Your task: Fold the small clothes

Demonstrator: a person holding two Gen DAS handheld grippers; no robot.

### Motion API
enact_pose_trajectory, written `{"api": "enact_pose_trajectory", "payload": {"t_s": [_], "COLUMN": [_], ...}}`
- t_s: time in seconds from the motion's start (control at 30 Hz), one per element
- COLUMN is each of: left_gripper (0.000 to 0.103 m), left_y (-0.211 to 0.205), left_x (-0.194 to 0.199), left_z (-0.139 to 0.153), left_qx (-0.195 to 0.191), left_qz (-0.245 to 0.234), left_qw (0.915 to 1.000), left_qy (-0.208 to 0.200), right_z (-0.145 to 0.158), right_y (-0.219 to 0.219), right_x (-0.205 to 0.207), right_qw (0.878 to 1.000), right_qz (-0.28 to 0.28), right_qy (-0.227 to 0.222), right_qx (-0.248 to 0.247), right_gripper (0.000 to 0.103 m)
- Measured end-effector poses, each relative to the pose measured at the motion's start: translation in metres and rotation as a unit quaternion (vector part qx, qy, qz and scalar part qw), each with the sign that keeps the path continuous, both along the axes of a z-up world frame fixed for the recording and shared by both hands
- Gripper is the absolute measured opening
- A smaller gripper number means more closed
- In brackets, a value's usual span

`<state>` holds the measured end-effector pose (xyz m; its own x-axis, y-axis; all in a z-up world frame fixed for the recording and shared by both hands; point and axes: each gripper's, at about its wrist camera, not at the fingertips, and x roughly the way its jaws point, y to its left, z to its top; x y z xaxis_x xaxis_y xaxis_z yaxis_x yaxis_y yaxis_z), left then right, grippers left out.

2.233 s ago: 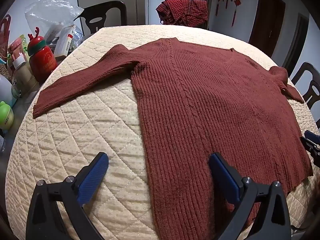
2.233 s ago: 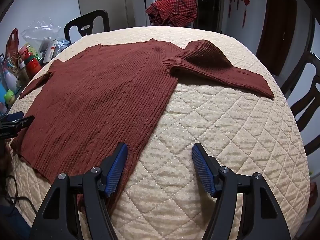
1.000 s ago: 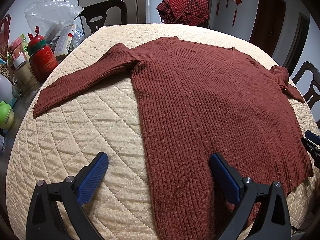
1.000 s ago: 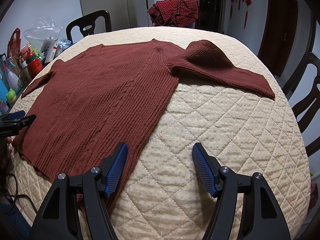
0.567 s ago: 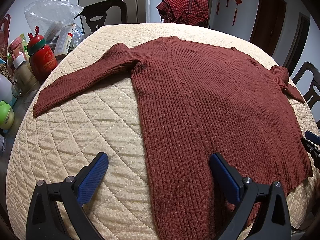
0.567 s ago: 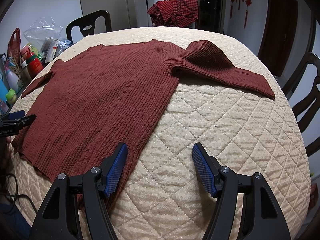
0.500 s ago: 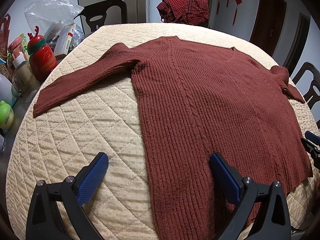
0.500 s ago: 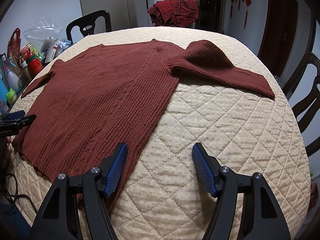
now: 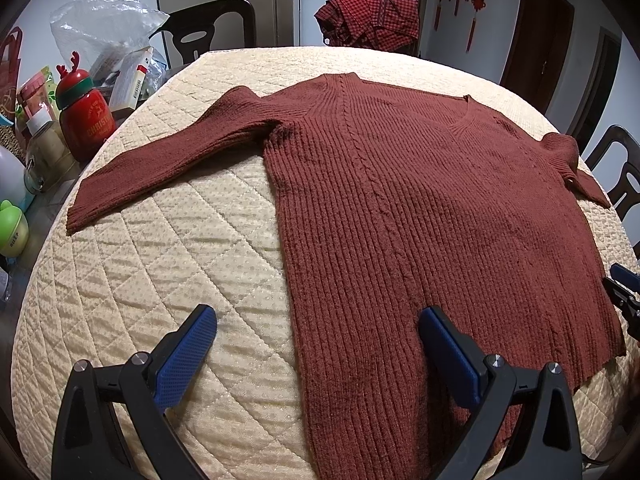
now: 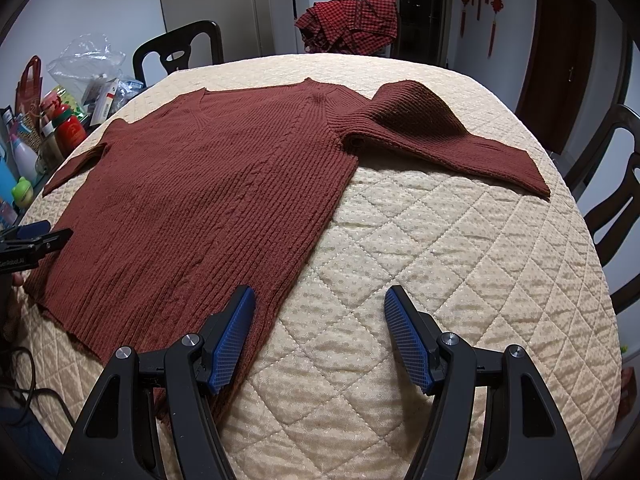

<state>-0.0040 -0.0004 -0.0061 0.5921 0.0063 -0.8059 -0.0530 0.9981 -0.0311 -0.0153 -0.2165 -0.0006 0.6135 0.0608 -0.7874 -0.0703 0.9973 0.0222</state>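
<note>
A rust-red ribbed sweater [image 9: 420, 208] lies flat, front up, on the quilted cream table cover [image 9: 168, 264], both sleeves spread out. It also shows in the right wrist view [image 10: 208, 192]. My left gripper [image 9: 318, 344] is open and empty, hovering over the sweater's left bottom hem. My right gripper [image 10: 320, 320] is open and empty, over the sweater's right bottom corner, its left finger above the hem. The left sleeve cuff [image 9: 80, 216] lies toward the table's left edge; the right sleeve [image 10: 460, 136] is bunched near the shoulder.
Bottles, a red reindeer flask [image 9: 84, 120], boxes and a plastic bag [image 9: 100, 28] crowd the table's left side. A red checked cloth [image 9: 368, 20] hangs on a far chair. Dark chairs [image 10: 616, 216] stand around the table.
</note>
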Motion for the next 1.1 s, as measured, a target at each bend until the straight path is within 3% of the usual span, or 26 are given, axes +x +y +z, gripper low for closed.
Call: {"api": "enact_pose_trajectory", "payload": {"t_s": [1.1], "left_gripper": [0.103], "left_y": [0.0007], "left_x": [0.0023], "left_z": [0.0004], "left_qx": [0.000], "left_qz": [0.000], "left_qw": [1.0000], "left_qy": [0.004], "right_z": [-0.0003], "right_y": [0.0000], "right_x": [0.0024], "right_qw": [1.000], "right_qz": [-0.002], "right_qy": [0.011], "right_qx": [0.000], "right_gripper": [0.068]}}
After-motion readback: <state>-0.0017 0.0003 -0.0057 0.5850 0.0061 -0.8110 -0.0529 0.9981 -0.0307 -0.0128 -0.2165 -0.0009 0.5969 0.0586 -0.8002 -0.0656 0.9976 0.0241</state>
